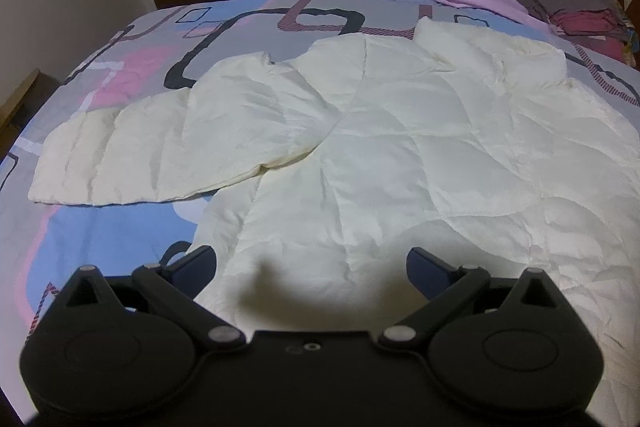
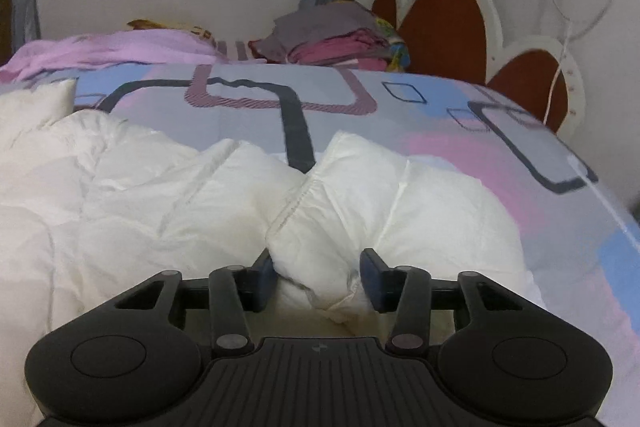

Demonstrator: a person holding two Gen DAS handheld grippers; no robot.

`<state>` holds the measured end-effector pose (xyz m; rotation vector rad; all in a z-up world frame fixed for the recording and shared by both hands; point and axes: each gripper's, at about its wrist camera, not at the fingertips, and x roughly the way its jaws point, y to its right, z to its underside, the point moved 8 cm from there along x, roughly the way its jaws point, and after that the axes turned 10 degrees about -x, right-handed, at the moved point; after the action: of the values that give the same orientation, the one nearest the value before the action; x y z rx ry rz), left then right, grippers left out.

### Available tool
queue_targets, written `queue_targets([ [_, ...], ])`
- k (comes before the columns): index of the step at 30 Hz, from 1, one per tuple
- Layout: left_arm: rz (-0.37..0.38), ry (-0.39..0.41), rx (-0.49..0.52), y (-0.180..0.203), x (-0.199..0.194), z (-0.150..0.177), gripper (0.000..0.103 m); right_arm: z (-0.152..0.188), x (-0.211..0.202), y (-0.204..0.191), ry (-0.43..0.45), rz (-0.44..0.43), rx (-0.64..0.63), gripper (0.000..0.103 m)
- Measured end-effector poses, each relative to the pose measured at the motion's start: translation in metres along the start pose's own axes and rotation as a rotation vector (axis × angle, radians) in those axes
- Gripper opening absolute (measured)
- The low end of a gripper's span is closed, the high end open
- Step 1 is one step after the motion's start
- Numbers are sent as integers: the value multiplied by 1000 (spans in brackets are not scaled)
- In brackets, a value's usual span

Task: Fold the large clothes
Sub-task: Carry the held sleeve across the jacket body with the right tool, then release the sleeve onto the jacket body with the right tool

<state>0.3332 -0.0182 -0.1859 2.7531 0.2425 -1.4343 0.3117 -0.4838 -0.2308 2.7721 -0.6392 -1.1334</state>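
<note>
Our right gripper (image 2: 318, 277) is clamped on a puffy fold of the white padded jacket (image 2: 168, 195), which lies spread flat on the patterned bedspread (image 2: 460, 131). Our left gripper (image 1: 312, 267) hangs above the jacket's hem with its jaws wide apart, holding nothing. We can read no label or writing anywhere

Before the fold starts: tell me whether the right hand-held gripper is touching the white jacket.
Touching. The right wrist view shows the right hand-held gripper with a puffy bunch of the white jacket pressed between its fingers.
</note>
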Motion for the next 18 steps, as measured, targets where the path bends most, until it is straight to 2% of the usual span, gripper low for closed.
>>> queue_targets([
  [2, 7, 2, 7, 4, 2, -2, 100, -3, -5, 6, 16, -33, 59, 20],
  [4, 18, 1, 15, 7, 4, -5, 98, -12, -21, 8, 56, -77, 112, 19],
  [8, 50, -7, 12, 10, 9, -12, 96, -40, -60, -21, 147, -191, 100, 19],
  [12, 69, 12, -6, 5, 8, -22, 96, -62, -98, -83, 215, -341, 45, 19],
  [18, 84, 31, -36, -14, 6, -35, 96, -63, -126, -193, 200, -555, -13, 19],
])
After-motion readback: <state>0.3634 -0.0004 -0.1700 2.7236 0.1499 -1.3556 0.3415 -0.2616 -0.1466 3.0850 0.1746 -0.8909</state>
